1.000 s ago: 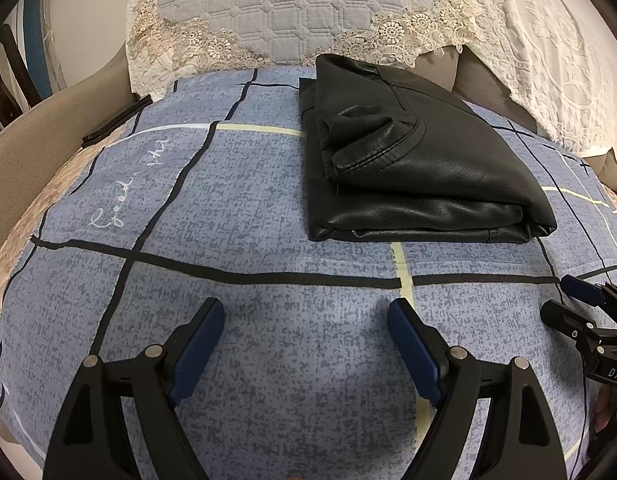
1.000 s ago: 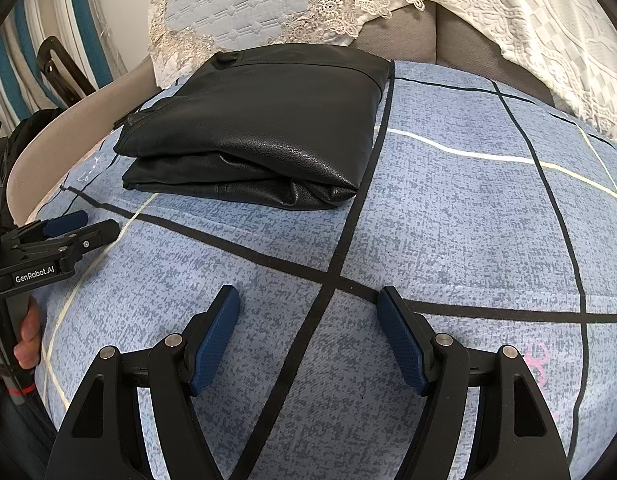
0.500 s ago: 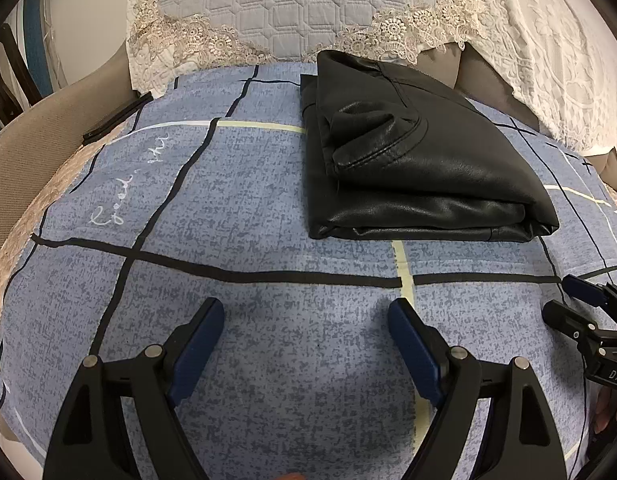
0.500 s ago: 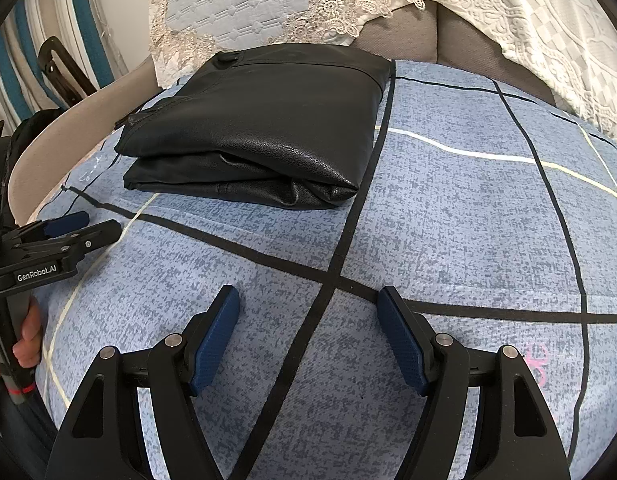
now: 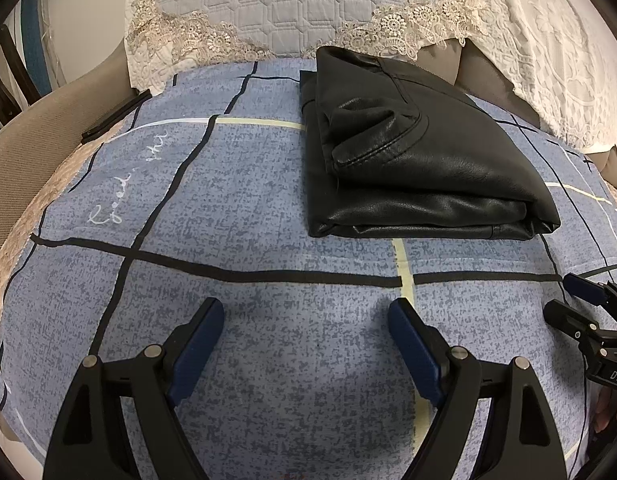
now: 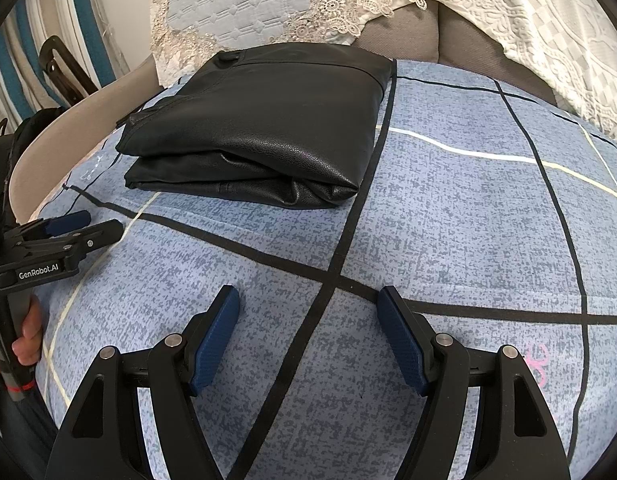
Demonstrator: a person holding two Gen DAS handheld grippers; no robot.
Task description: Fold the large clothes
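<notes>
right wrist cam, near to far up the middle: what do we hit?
right gripper, jaws open → blue checked bedsheet → folded black leather garment → quilted lace-trimmed pillow

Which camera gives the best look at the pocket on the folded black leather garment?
The left wrist view. There the pocket lies on top of the folded black leather garment, its stitched edge facing the camera. The right wrist view shows the garment from its other side, a smooth top panel and stacked folded edges, no pocket.
</notes>
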